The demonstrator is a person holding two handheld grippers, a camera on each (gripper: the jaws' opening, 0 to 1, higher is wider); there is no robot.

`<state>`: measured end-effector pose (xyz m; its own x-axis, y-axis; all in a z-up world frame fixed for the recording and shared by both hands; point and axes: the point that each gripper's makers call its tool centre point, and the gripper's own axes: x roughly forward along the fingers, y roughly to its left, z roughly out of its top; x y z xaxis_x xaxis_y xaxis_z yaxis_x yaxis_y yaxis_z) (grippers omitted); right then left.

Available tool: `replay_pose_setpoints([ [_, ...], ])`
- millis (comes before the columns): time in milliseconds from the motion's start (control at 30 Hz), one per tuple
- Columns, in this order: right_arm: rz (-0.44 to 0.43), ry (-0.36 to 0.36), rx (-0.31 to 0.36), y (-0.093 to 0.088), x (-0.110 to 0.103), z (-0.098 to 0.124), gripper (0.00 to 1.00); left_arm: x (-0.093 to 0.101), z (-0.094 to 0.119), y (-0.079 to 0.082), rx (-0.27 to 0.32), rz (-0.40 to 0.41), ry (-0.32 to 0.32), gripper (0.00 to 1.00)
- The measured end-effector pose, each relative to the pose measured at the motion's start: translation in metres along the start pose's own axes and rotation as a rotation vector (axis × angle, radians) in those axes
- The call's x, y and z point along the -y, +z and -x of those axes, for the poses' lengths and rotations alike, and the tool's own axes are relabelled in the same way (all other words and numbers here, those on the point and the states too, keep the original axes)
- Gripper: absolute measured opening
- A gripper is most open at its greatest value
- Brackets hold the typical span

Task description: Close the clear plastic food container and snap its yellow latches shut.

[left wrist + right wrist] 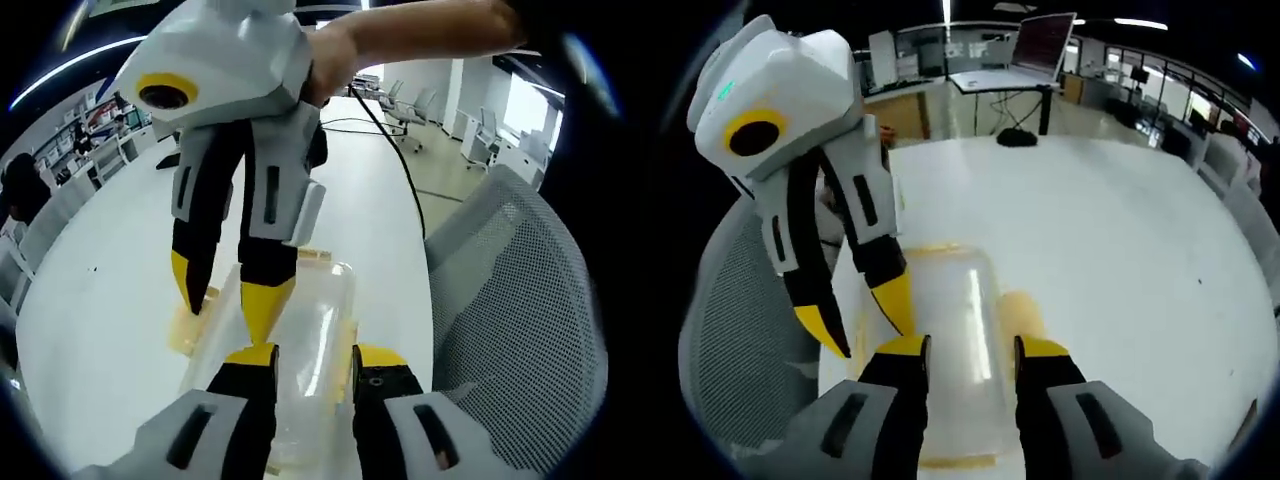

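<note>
2 claws, left claw (312,362) and right claw (970,348), jaws parted, straddle clear ribbed plastic container (310,330) near white table (110,300) edge; neither grips.

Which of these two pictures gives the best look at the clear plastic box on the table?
The right gripper view: the clear container lies lengthwise, its lid unobstructed. In the left gripper view the right gripper partly covers it.
</note>
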<state>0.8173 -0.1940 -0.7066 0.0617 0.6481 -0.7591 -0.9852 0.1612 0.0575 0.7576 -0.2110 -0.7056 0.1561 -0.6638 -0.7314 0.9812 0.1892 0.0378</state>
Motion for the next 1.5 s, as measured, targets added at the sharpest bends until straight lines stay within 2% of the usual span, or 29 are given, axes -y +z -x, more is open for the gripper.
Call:
replay_pose_setpoints([
  [267,-0.043,0.026,-0.025,-0.007,0.005,-0.007,0.36,0.006,-0.003,-0.006,-0.014,-0.038,0.004,0.26],
  [467,-0.069,0.051,-0.021,-0.006,0.004,-0.01,0.38,0.006,-0.003,-0.007,-0.003,-0.056,0.015,0.28],
  [667,-0.08,0.085,-0.032,-0.005,0.003,-0.013,0.38,0.007,-0.003,-0.009,0.001,-0.121,0.033,0.28],
  [967,-0.094,0.114,-0.04,-0.005,0.001,-0.014,0.38,0.004,-0.006,-0.008,0.044,-0.193,0.07,0.25],
  [1167,-0.11,0.136,-0.051,-0.006,0.001,-0.015,0.38,0.004,-0.006,-0.008,0.033,-0.251,0.072,0.25],
  [1267,-0.112,0.145,-0.059,-0.006,0.001,-0.016,0.39,0.003,-0.006,-0.008,0.03,-0.255,0.071,0.25],
  [1500,-0.127,0.168,-0.089,-0.009,0.001,-0.015,0.4,0.004,-0.007,-0.008,-0.012,-0.29,0.065,0.25],
])
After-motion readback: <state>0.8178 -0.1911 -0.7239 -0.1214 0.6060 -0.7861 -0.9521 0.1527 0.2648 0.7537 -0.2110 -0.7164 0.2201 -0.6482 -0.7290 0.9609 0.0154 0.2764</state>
